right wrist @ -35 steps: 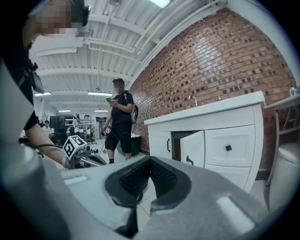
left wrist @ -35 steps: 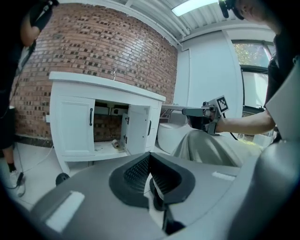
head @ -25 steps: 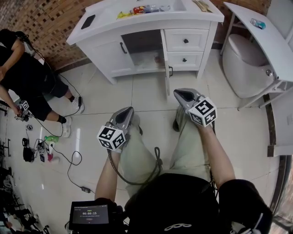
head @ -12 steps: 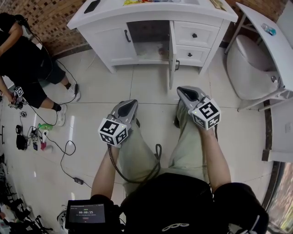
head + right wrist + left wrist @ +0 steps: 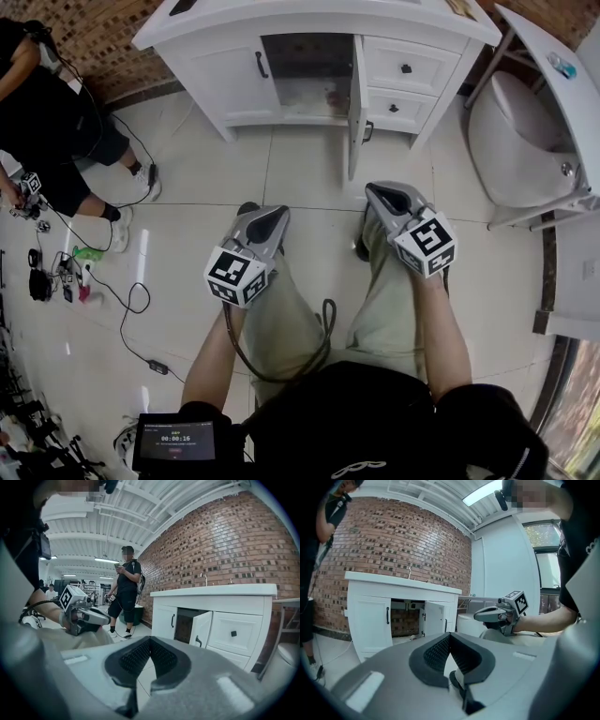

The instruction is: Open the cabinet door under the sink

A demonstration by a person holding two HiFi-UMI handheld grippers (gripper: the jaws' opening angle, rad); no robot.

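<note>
The white sink cabinet (image 5: 230,84) stands against the brick wall, at the top of the head view. Its right door (image 5: 355,103) is swung out toward me, showing a dark inside (image 5: 305,75). The left door, with its black handle (image 5: 256,64), is closed. The open door (image 5: 433,618) also shows in the left gripper view, and the same door (image 5: 202,629) in the right gripper view. My left gripper (image 5: 270,217) and right gripper (image 5: 377,193) hover over my knees, well short of the cabinet. Both are shut and empty, as the left gripper (image 5: 449,636) and the right gripper (image 5: 150,640) show in their own views.
Two drawers (image 5: 405,67) sit right of the open door. A toilet (image 5: 516,141) and a white shelf (image 5: 553,84) stand at right. A person in black (image 5: 56,122) crouches at left, with cables and small items (image 5: 94,291) on the tile floor.
The head view has tilted, so the cabinet sits higher in the picture. Both grippers stay shut over my knees. The door stays open.
</note>
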